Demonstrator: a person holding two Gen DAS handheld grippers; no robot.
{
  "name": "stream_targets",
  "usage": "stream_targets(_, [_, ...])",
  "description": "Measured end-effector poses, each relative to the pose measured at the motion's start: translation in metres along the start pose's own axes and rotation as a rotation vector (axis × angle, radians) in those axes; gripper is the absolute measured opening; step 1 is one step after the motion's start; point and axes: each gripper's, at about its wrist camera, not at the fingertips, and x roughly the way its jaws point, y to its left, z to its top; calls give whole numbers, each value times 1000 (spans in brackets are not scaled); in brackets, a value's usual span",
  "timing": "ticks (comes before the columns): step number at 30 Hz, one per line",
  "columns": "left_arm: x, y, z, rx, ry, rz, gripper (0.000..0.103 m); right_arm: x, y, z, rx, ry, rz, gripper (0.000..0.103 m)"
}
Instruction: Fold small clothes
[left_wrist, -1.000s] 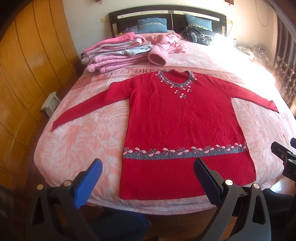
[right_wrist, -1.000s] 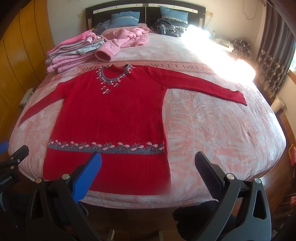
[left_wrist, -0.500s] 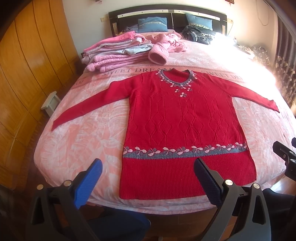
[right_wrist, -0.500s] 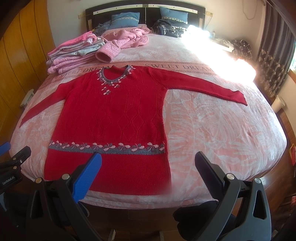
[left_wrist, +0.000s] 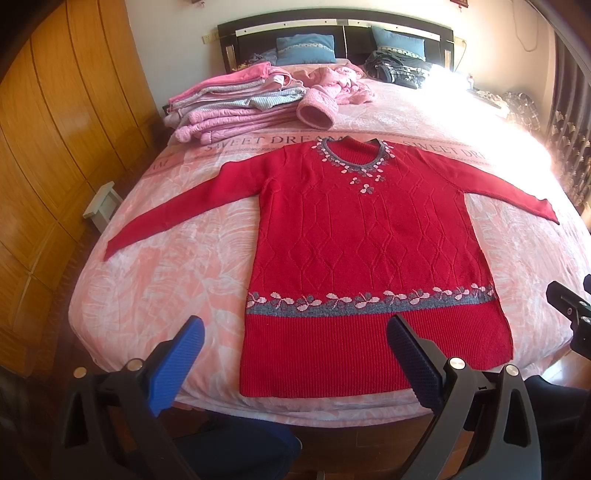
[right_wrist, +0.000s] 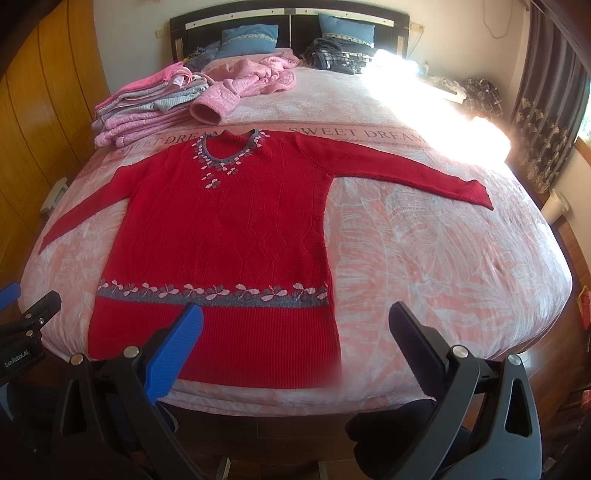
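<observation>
- A red sweater (left_wrist: 362, 240) lies flat on the bed (left_wrist: 155, 280), front side up.
- Both sleeves are spread out to the sides, one sleeve (left_wrist: 173, 214) toward the wood wall and the other sleeve (right_wrist: 402, 173) toward the sunny side.
- The bottom edge of the sweater is near the foot of the bed, close to the grippers.
- A grey band (left_wrist: 369, 304) with pink flowers runs across the sweater low down, and more flowers ring the neck (left_wrist: 354, 162).
- The left gripper (left_wrist: 295, 343) is wide open and holds nothing. It hangs in the air just off the foot of the bed, in front of the bottom edge of the sweater.
- The right gripper (right_wrist: 295, 332) is wide open too and holds nothing. It hangs near the sweater's bottom right corner.
- Each gripper has one blue finger and one black finger.
- A pile (left_wrist: 229, 107) of folded pink and grey clothes sits at the far left of the bed.
- A pink jacket (right_wrist: 255, 81) lies bunched up beside the pile, with its cuff (right_wrist: 207, 107) pointing at the sweater's neck.
- Two blue pillows (left_wrist: 306, 48) lean on the dark headboard (left_wrist: 332, 26).
- Dark clothes (right_wrist: 336, 55) lie by the pillows.
- Bright sun falls on the far right part of the bed.
</observation>
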Motion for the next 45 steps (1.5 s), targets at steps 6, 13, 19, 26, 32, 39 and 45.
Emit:
stream_targets(6, [0,0,0,0,-1,1,99,1,0,0,-1,0,1,100])
stream_targets(13, [0,0,0,0,0,1,99,0,-1,0,2,-2,2,100])
stream_targets(19, [0,1,0,-1,0,1,99,0,-2,0,2,0,1,100])
stream_targets(26, [0,1,0,0,0,0,99,1,-3,0,2,-1,1,100])
stream_targets(32, [0,1,0,-1,0,1,99,1,-4,0,3,-1,2,100])
stream_targets(39, [0,1,0,0,-1,2,99,0,-4,0,3,1,2,100])
stream_targets(45, [3,5,7,-20,-7,6,99,8,-20,6,47,8,15,100])
